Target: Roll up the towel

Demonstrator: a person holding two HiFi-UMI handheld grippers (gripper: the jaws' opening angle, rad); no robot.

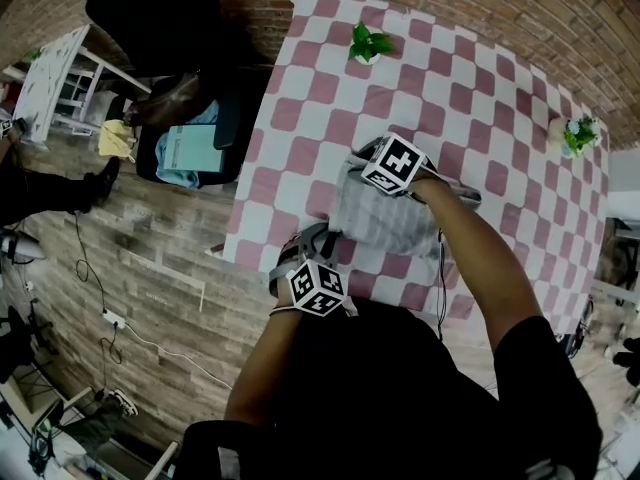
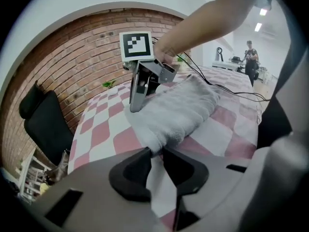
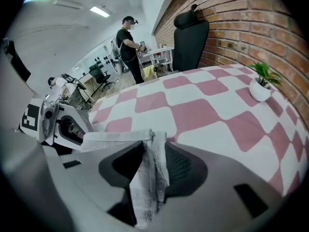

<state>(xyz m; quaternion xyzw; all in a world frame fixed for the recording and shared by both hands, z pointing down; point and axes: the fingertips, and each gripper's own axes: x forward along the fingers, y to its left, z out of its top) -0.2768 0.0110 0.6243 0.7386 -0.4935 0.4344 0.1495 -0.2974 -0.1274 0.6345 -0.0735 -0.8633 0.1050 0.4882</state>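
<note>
We can read no words, numbers or brand names anywhere. The only printed signs are black-and-white square marker patterns. One is on the left cube (image 1: 316, 288) at lower centre of the head view. Another is on the right cube (image 1: 395, 163) near the middle of that view.

We've got a pale grey towel (image 1: 385, 213) on a tablecloth (image 1: 480, 108) checked in dusty pink and white. The marker cube (image 1: 395, 163) has black-and-white squares. The brick wall (image 1: 560, 18) is reddish brown, the little plant (image 1: 370, 40) is green in a white pot, and the office chair (image 3: 190, 37) is black.
</note>
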